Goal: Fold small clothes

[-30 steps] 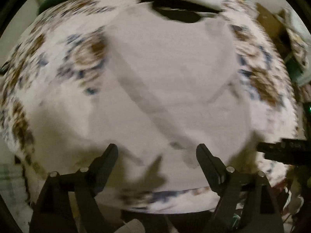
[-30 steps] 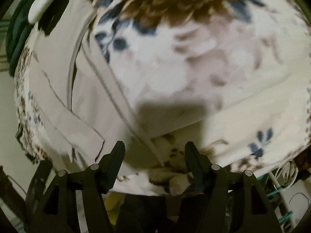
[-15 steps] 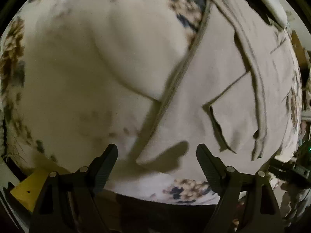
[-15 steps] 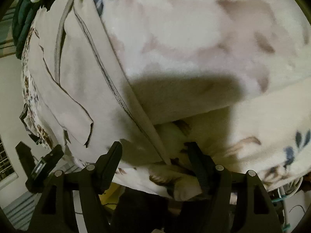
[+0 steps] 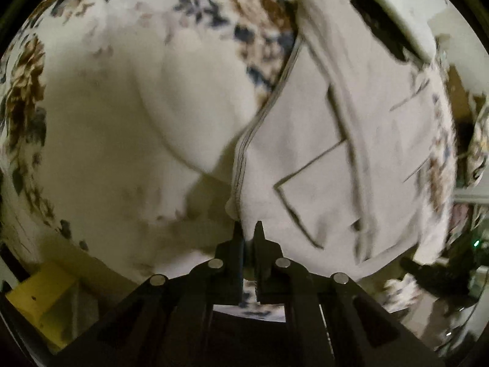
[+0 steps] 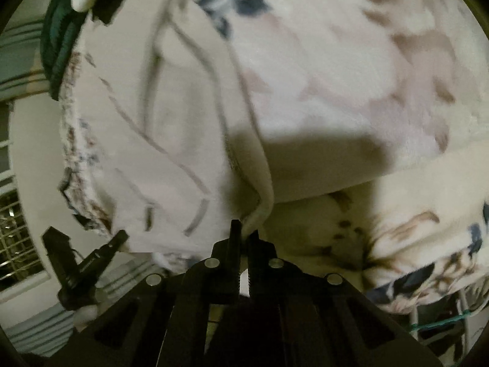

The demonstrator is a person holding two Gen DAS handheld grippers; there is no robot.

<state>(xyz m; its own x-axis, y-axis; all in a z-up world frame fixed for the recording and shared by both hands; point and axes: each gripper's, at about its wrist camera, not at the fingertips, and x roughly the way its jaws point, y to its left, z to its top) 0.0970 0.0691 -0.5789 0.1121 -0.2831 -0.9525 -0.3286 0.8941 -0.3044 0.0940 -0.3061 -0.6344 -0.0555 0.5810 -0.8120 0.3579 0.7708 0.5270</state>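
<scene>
Two grippers: each clamped on the garment (image 5: 321,159)
left gripper (image 5: 247,229): fingers pinch its hem corner
right gripper (image 6: 244,229): fingers pinch a rolled edge
floral blanket (image 6: 351,70): beyond the fingers, under the garment

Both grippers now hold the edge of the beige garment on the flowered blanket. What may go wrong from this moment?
1. The left gripper pinches only the hem corner of the beige garment, so it may slip out when lifted.
2. The right gripper bites at a fold beside the flowered blanket; it may catch blanket too.
</scene>
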